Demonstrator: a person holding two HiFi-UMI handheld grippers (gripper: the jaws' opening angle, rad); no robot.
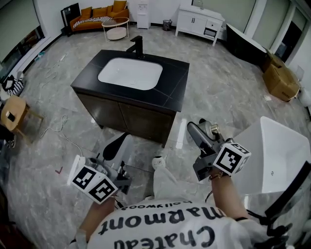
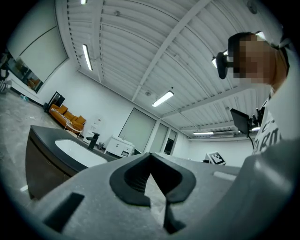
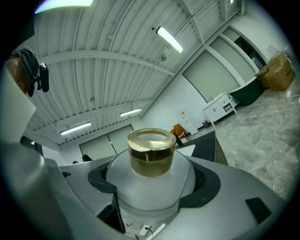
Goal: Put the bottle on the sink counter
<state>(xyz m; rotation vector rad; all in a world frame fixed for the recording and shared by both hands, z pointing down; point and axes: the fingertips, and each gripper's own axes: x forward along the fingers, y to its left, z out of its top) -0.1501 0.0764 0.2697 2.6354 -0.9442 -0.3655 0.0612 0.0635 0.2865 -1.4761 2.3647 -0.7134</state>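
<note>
The black sink counter [image 1: 172, 87] with its white basin [image 1: 130, 73] and black faucet [image 1: 138, 46] stands ahead on the marble floor. My right gripper [image 1: 200, 135] is held low in front of the counter's near right corner, shut on a white bottle [image 3: 151, 183] with a gold cap [image 1: 212, 128]. In the right gripper view the bottle fills the space between the jaws, neck pointing up. My left gripper [image 1: 118, 146] is at the lower left, jaws shut with nothing between them [image 2: 151, 180]. The counter [image 2: 42, 136] shows beyond it.
A white bathtub [image 1: 284, 155] stands close on the right. A cardboard box [image 1: 281, 80] sits far right, a wooden stool [image 1: 14, 114] at the left. A white cabinet [image 1: 199, 22], orange sofa [image 1: 99, 13] and round table [image 1: 115, 26] line the back. A cable [image 1: 56, 127] lies on the floor.
</note>
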